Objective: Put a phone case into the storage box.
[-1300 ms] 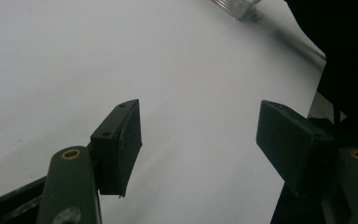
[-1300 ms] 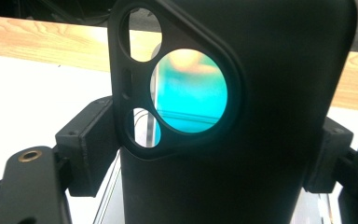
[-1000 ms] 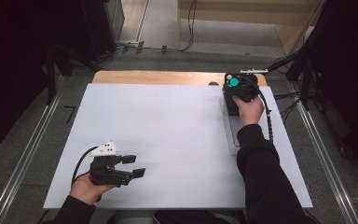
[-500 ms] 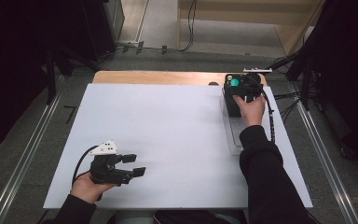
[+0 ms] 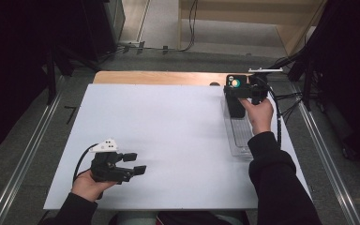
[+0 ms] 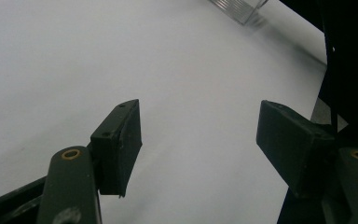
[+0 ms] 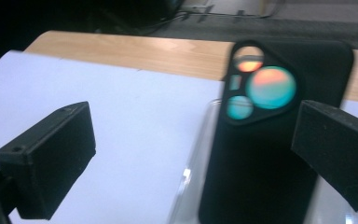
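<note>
The right hand-held gripper (image 5: 243, 91) sits at about two o'clock on the bench (image 5: 168, 140), and its jaws have just been opening; they now stand spread wide. In the right gripper view the black phone case (image 7: 261, 154) rises between the two pads without either pad pressing on it: the left pad (image 7: 51, 158) is well clear of it, and the right pad (image 7: 340, 149) lies just beside its edge, overlapping it in the picture. The case stands tilted in the clear plastic tray (image 5: 238, 140), camera cut-outs uppermost, showing teal and orange reflections. Seen from above, the case leans at the far end of the tray, directly under the right hand-held gripper.

The left hand-held gripper (image 5: 133, 164) rests at about seven o'clock near the bench's near edge, its jaws partly apart with nothing between them; only the white bench surface shows past its pads (image 6: 121, 144).

The tray runs along the right side toward four o'clock, just beside the person's dark sleeve (image 5: 272, 173). A strip of bare wood (image 5: 159, 77) shows at twelve o'clock beyond the white sheet.
</note>
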Available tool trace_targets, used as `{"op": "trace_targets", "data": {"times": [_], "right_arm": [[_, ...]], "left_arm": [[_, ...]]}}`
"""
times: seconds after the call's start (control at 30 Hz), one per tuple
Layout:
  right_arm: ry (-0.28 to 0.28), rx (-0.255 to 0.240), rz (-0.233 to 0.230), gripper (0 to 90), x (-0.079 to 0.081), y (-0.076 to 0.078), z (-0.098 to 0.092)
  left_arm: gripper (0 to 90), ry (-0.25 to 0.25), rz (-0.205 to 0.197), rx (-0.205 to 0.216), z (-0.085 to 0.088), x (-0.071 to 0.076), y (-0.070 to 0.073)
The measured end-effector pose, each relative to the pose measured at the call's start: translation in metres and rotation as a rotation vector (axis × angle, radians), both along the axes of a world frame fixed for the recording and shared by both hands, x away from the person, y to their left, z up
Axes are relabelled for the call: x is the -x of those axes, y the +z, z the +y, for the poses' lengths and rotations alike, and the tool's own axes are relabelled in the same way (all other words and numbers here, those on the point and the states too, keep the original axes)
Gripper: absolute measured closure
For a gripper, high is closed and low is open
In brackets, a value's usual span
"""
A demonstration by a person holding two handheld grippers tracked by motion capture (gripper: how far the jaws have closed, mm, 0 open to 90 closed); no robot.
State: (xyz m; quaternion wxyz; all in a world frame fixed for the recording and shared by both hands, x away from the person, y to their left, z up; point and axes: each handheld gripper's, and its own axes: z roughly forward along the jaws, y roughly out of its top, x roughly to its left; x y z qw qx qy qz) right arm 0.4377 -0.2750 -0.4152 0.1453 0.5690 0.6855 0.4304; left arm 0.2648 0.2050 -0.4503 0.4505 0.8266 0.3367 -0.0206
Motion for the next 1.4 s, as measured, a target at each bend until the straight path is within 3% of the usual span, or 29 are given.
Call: {"op": "trace_targets", "data": {"times": [0.07, 0.23, 0.27, 0.37, 0.43, 0.5, 0.67, 0.8, 1.13, 1.4], "right_arm": [[0.02, 0.016, 0.0, 0.0, 0.006, 0.003, 0.006], [0.107, 0.004, 0.012, 1.6, 0.02, 0.008, 0.021], [0.118, 0.013, 0.015, 5.9, 0.022, 0.008, 0.025], [0.154, 0.049, 0.037, 6.4, 0.028, 0.005, 0.037], [0.194, 0.043, 0.036, 6.4, 0.033, 0.003, 0.041], [0.23, 0.026, 0.035, 12.6, 0.039, 0.002, 0.045], [0.327, -0.003, 0.046, 13.1, 0.057, -0.002, 0.053], [0.384, 0.015, 0.039, 15.5, 0.076, -0.005, 0.055], [0.446, 0.015, 0.026, 21.2, 0.12, -0.005, 0.052], [0.468, 0.05, 0.036, 22.5, 0.149, -0.017, 0.045]], "left_arm": [[31.5, 0.007, 0.008, 0.001, 0.001, -0.002, 0.0], [31.5, 0.019, 0.015, 0.004, 0.003, -0.006, 0.0], [31.5, 0.02, 0.018, 0.003, 0.003, -0.006, 0.0], [31.5, 0.028, 0.026, 0.001, 0.003, -0.008, 0.0], [31.5, 0.027, 0.028, -0.001, 0.004, -0.009, 0.0], [31.5, 0.028, 0.027, -0.003, 0.004, -0.01, 0.0], [31.4, 0.029, 0.029, -0.006, 0.005, -0.011, 0.0], [31.5, 0.03, 0.026, -0.008, 0.005, -0.01, 0.0], [31.4, 0.034, 0.026, -0.013, 0.004, -0.009, 0.0], [31.5, 0.027, 0.026, -0.011, 0.002, -0.008, 0.0]]}}
